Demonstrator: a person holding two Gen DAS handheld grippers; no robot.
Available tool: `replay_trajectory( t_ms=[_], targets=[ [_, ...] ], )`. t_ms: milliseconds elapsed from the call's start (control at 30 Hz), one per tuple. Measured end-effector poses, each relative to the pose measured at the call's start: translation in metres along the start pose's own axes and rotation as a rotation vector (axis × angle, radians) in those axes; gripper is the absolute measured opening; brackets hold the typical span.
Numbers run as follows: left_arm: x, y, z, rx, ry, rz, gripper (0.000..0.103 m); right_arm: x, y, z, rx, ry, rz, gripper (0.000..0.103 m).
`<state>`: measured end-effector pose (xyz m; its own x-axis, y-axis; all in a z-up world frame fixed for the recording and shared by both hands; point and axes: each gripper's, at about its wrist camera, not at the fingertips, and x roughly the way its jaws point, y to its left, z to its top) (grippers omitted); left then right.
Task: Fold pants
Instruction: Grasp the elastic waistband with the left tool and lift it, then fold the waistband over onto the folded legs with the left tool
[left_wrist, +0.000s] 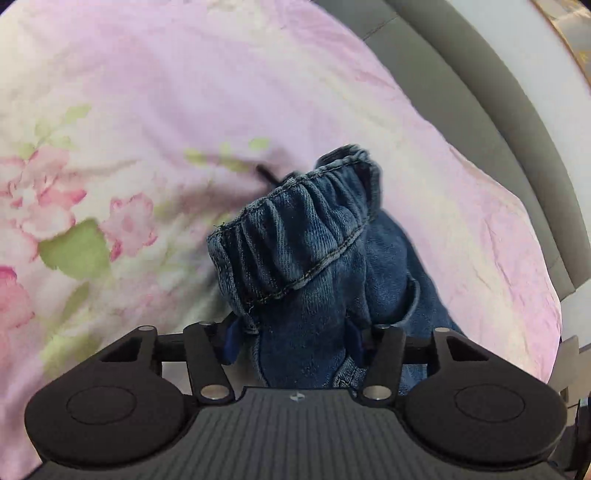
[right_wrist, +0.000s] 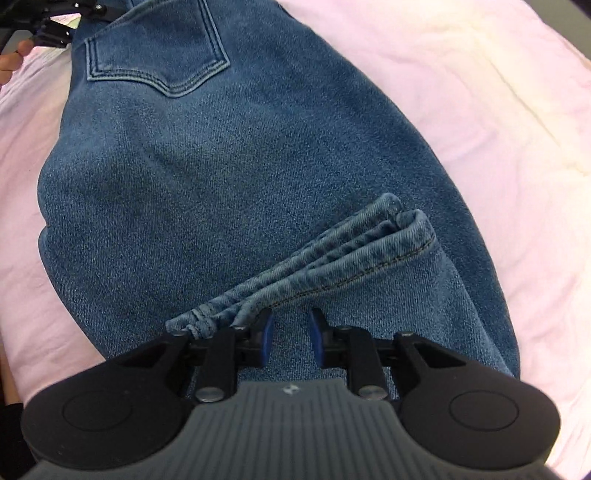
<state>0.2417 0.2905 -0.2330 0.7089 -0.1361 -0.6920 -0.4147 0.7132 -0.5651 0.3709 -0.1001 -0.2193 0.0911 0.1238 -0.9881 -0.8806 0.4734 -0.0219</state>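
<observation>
jeans (right_wrist: 229, 155) lie on the bed (right_wrist: 461, 92), long axis running away from my right gripper (right_wrist: 290, 334), jaws slightly apart over the hems; left gripper (left_wrist: 291, 341) seems clamped on the waistband (left_wrist: 295, 229).

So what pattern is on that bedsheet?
Pale pink bedsheet with pink flowers and green leaves; left wrist view.

The blue denim pants (right_wrist: 236, 158) lie spread on the bed, back pocket up. Their stacked leg hems lie folded over the seat, just ahead of the right hand-held gripper (right_wrist: 290, 334). The gathered elastic waistband bunches upward between the left hand-held gripper's (left_wrist: 293, 341) fingers.
</observation>
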Motion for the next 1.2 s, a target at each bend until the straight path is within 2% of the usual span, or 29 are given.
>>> replay_trajectory(
  t_ms=[167,333,467,533,767,900,1067,1200],
  targets=[
    [-0.033,-0.047,0.009,0.151,-0.083,-0.063,0.057,0.004,0.001,0.008,0.007,-0.001,-0.007,0.018],
    [-0.068,-0.119,0.009,0.326,-0.152,-0.110,0.055,-0.001,0.002,-0.004,0.049,-0.051,-0.030,0.018],
    [-0.087,-0.189,-0.007,0.491,-0.185,-0.131,0.054,-0.019,-0.006,-0.019,0.136,-0.126,-0.016,0.019],
    [-0.091,-0.228,-0.023,0.601,-0.198,-0.129,0.054,-0.032,-0.014,-0.033,0.197,-0.169,-0.002,0.024],
    [-0.089,-0.342,-0.116,1.014,-0.209,-0.122,0.054,-0.071,-0.041,-0.111,0.360,-0.256,-0.010,0.024],
    [-0.069,-0.397,-0.184,1.257,-0.187,-0.094,0.054,-0.088,-0.048,-0.159,0.418,-0.286,-0.021,0.025],
    [-0.016,-0.438,-0.276,1.524,-0.089,-0.072,0.053,-0.093,-0.062,-0.217,0.516,-0.297,-0.033,0.025],
    [0.030,-0.444,-0.348,1.728,0.046,-0.054,0.052,-0.093,-0.068,-0.257,0.583,-0.296,-0.032,0.025]
  ],
)
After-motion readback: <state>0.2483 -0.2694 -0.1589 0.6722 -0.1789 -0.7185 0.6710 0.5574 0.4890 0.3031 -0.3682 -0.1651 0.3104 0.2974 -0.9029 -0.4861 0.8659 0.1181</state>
